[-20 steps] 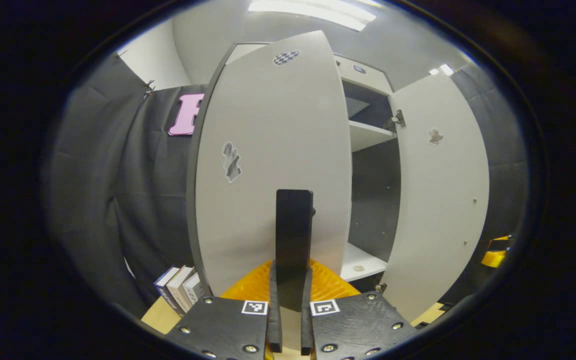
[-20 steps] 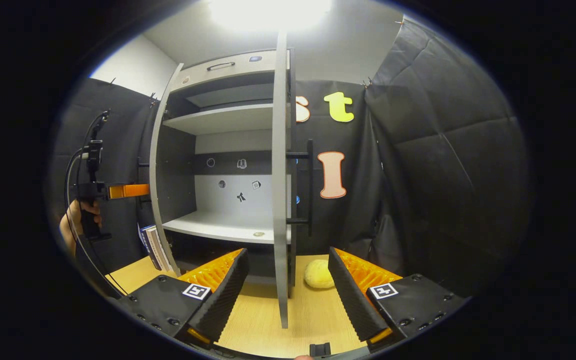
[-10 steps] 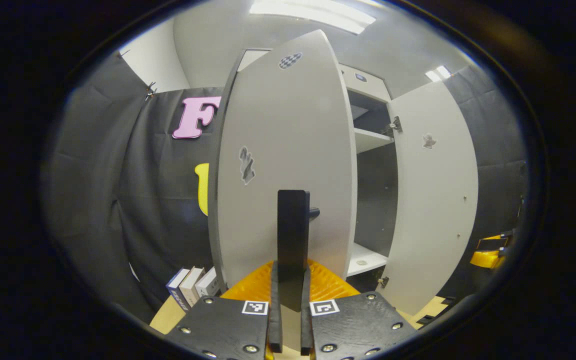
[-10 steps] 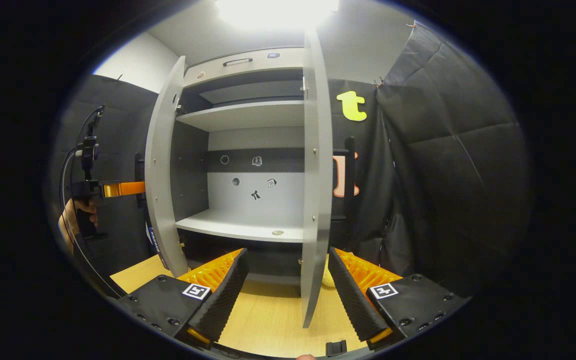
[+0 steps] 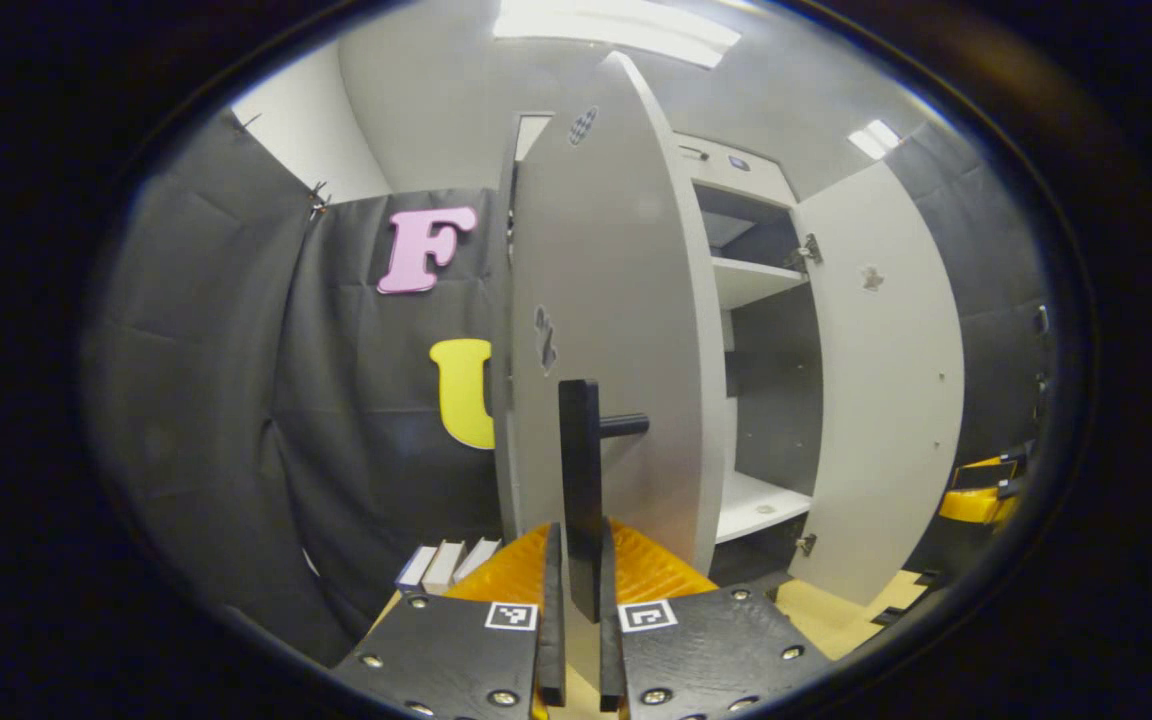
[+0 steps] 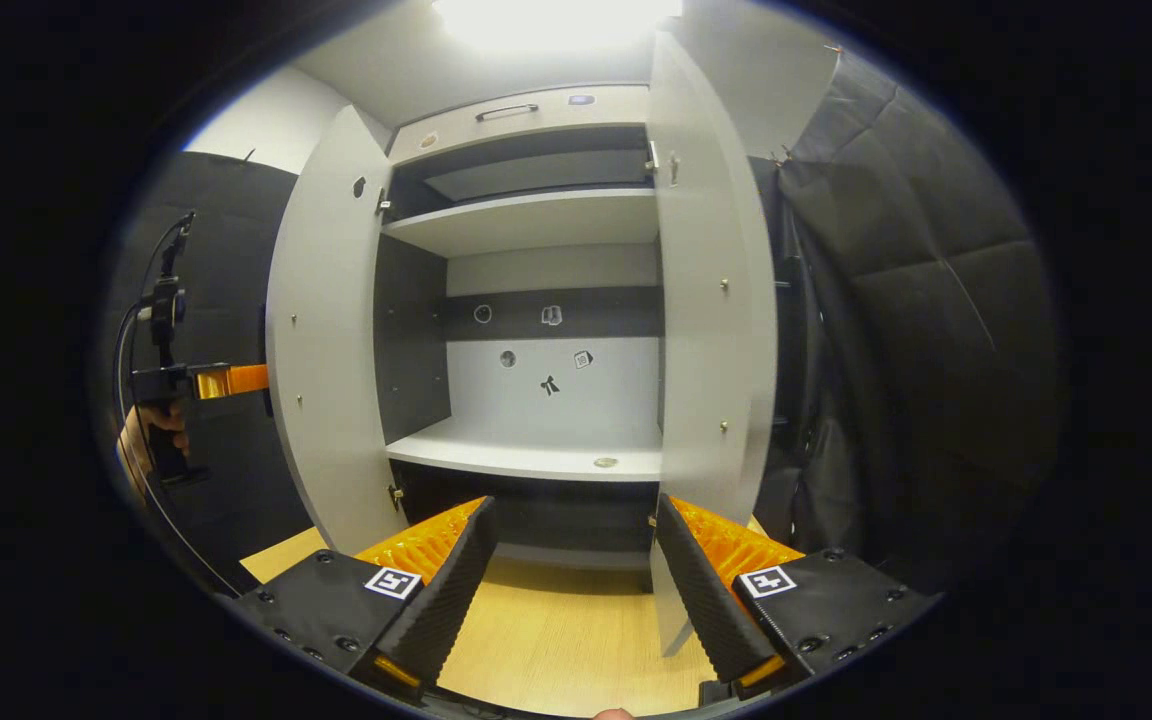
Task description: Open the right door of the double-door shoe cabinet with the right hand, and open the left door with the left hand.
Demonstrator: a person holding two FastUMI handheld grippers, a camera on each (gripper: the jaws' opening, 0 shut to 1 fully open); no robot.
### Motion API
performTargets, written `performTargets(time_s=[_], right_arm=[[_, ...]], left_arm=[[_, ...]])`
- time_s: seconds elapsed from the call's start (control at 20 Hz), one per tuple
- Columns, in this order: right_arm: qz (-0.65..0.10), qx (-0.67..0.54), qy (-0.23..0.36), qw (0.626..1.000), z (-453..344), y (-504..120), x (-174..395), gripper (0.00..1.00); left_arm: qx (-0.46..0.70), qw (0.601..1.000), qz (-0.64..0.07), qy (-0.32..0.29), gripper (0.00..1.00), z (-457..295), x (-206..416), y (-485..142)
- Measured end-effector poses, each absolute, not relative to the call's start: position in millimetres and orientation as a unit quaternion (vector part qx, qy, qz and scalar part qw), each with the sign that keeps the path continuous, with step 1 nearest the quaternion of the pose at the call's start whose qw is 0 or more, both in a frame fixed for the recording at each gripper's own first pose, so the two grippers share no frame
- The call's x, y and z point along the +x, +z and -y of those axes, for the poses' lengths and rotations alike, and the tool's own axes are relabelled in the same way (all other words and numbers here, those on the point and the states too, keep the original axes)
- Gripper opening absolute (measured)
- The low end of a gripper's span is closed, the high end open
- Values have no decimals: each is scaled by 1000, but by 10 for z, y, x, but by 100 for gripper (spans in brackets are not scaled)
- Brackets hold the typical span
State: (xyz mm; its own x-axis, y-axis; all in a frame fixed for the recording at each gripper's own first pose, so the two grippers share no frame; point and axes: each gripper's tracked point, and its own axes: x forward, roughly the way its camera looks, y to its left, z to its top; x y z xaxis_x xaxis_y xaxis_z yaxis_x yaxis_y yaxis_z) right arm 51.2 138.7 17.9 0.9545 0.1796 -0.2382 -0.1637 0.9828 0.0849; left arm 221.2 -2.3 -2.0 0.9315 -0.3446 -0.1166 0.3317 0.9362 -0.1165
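The grey shoe cabinet [image 6: 536, 105] stands with both doors swung out. In the left gripper view the left door [image 5: 616, 300] is seen from outside, nearly edge-on, and my left gripper [image 5: 578, 548] is shut on its black bar handle [image 5: 579, 450]. The right door [image 5: 886, 380] hangs wide beyond it. In the right gripper view my right gripper [image 6: 576, 590] stands open with nothing between its fingers, just in front of the right door [image 6: 711, 330], apart from it. The left door [image 6: 321, 370] is at the left, with the left gripper [image 6: 221, 380] and a hand [image 6: 141, 440] behind it.
Inside are a white upper shelf [image 6: 526, 220] and a lower shelf [image 6: 536, 455] with a small round thing [image 6: 606, 462] on it. Several books [image 5: 446, 565] stand left of the cabinet. The wooden table top [image 6: 556, 640] runs in front. Black cloth walls close both sides.
The left door has swung further open with my left gripper on its handle. The right door has swung wider, now hiding its handle and the yellow thing on the table.
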Motion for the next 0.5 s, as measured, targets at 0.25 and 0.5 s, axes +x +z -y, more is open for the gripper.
performTargets(time_s=[0.25,0.5], right_arm=[[-119,28,98,988,-1540,217,540,99],[-111,25,98,989,-1564,322,514,96]], left_arm=[[-22,993,-64,-92,2,-584,2317,-115],[-78,988,-65,-112,3,-560,2212,-102]])
